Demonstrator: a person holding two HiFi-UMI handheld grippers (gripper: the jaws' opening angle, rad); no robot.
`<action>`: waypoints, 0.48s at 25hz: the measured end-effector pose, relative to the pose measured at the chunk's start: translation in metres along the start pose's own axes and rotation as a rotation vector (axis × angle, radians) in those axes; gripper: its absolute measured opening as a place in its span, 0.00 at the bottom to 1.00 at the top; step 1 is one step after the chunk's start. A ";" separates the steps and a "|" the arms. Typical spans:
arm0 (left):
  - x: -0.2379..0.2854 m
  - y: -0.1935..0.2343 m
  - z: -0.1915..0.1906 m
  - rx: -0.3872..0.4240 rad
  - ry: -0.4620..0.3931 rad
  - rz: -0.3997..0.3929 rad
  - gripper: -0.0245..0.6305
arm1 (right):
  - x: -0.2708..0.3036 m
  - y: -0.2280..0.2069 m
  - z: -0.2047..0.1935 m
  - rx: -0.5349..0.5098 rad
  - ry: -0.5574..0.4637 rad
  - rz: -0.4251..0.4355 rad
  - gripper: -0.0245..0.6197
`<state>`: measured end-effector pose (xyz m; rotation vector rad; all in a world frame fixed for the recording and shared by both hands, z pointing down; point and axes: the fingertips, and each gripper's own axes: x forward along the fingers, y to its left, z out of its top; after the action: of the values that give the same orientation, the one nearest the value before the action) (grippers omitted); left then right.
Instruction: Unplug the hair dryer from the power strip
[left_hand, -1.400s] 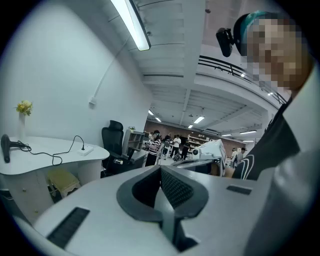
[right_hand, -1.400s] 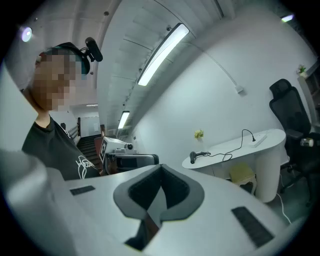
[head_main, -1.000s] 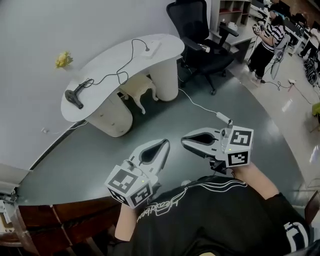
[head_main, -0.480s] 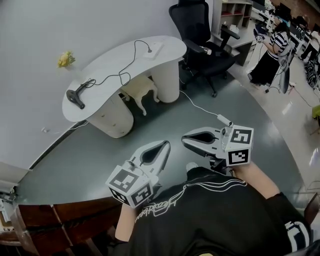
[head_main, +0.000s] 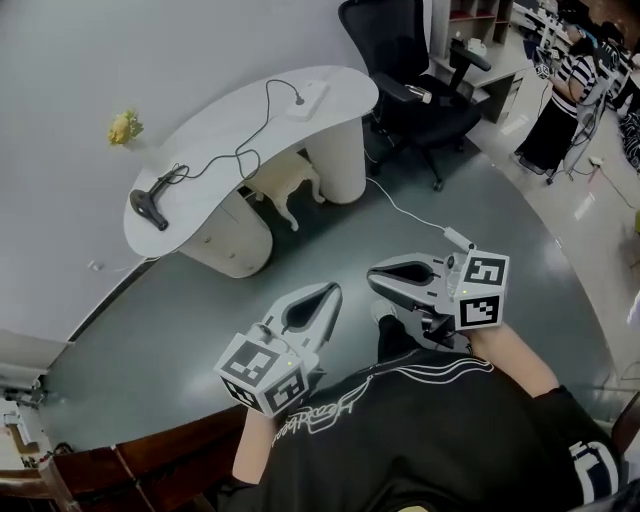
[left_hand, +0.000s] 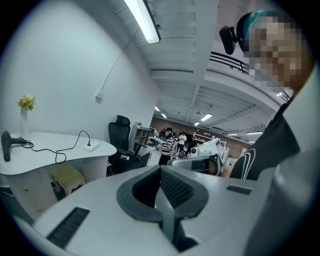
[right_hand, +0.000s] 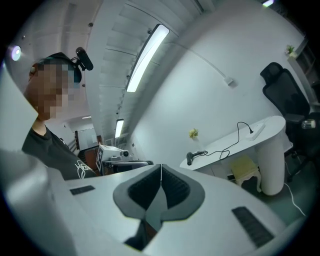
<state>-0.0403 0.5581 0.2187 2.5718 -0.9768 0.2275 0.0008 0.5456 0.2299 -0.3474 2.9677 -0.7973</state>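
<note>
**Hair dryer** (head_main: 150, 207): black, lying on its side at the 8 o'clock end of the worktop, at about 10 o'clock in the head view. Nothing touches it.

**Cord** (head_main: 240, 152): black and thin. It runs in loose loops from the hair dryer across the worktop toward 2 o'clock and ends in a plug (head_main: 297, 100) standing in the power strip.

**Power strip** (head_main: 309, 96): white and flat, at the worktop's 2 o'clock end, well apart from the hair dryer.

**Worktop** (head_main: 215, 130): white, with a curved outline, on rounded white pedestals.

**Vase** (left_hand: 23, 123): slim and pale, holding yellow flowers (head_main: 122, 127). It stands at the wall edge of the worktop, at 11 o'clock of the hair dryer.

**Stool** (head_main: 283, 180): small and beige, under the worktop between the pedestals.

**Office chair** (head_main: 405, 60): black, at 3 o'clock of the worktop.

**Floor cable** (head_main: 405, 212): white, trailing over the grey floor (head_main: 190, 320) from the worktop's base toward 5 o'clock.

**Left gripper** (head_main: 330, 290): jaws fully together with nothing between them. It is at 6 o'clock in the head view, well apart from the worktop.

**Right gripper** (head_main: 374, 276): jaws pressed together and empty, just beside the left gripper at its 3 o'clock.

**Person in a striped top** (head_main: 570, 75): stands in the background at 2 o'clock.
</note>
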 end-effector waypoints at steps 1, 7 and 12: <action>0.009 0.009 0.001 -0.012 0.005 0.002 0.04 | 0.001 -0.013 0.002 0.010 0.000 -0.001 0.04; 0.078 0.066 0.024 -0.033 0.020 0.011 0.04 | 0.007 -0.102 0.033 0.048 -0.006 -0.011 0.04; 0.148 0.119 0.064 -0.035 0.020 0.017 0.04 | 0.009 -0.183 0.078 0.058 -0.028 -0.005 0.04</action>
<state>-0.0083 0.3608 0.2366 2.5258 -0.9877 0.2379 0.0372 0.3513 0.2536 -0.3604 2.9118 -0.8696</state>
